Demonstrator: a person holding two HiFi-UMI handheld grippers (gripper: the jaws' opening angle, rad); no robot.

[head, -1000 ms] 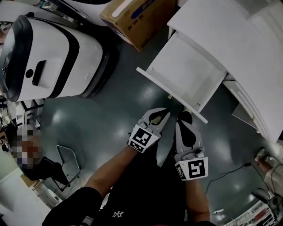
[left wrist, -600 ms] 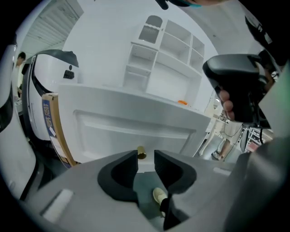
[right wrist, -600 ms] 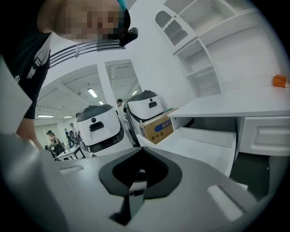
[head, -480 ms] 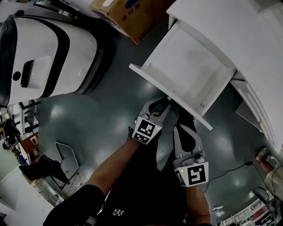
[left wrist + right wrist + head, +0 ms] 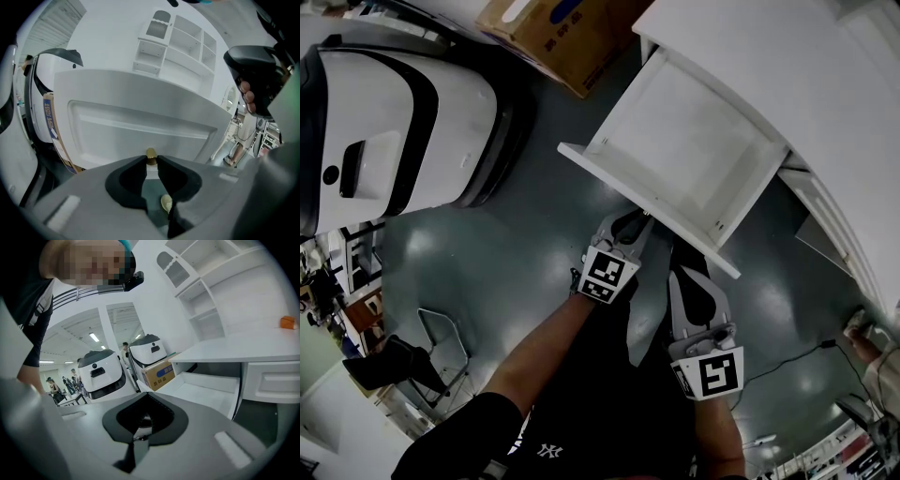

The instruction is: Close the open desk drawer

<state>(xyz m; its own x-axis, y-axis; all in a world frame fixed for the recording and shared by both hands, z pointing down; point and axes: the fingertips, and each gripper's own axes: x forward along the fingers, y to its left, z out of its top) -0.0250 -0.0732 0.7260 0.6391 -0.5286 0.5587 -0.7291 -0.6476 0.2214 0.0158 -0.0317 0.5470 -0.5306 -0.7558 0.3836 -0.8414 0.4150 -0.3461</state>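
Note:
The white drawer (image 5: 675,141) stands pulled out from the white desk (image 5: 769,66). Its front panel (image 5: 619,183) faces me and fills the left gripper view (image 5: 140,122). A small brass knob (image 5: 151,155) sits on that panel. My left gripper (image 5: 639,223) (image 5: 151,159) is up against the panel, with its tips shut on the knob. My right gripper (image 5: 689,253) (image 5: 146,394) hangs just below the panel's right part, shut and holding nothing. In the right gripper view the drawer's inside (image 5: 206,385) shows empty.
A cardboard box (image 5: 553,33) lies on the floor left of the desk. A big white robot body (image 5: 384,122) stands further left. A cable (image 5: 787,361) runs over the grey floor at the right. An orange object (image 5: 289,323) sits on the desk top.
My left gripper has moved up to the drawer front and reached the knob. The right gripper stayed just below the panel. The head view shifted a little.

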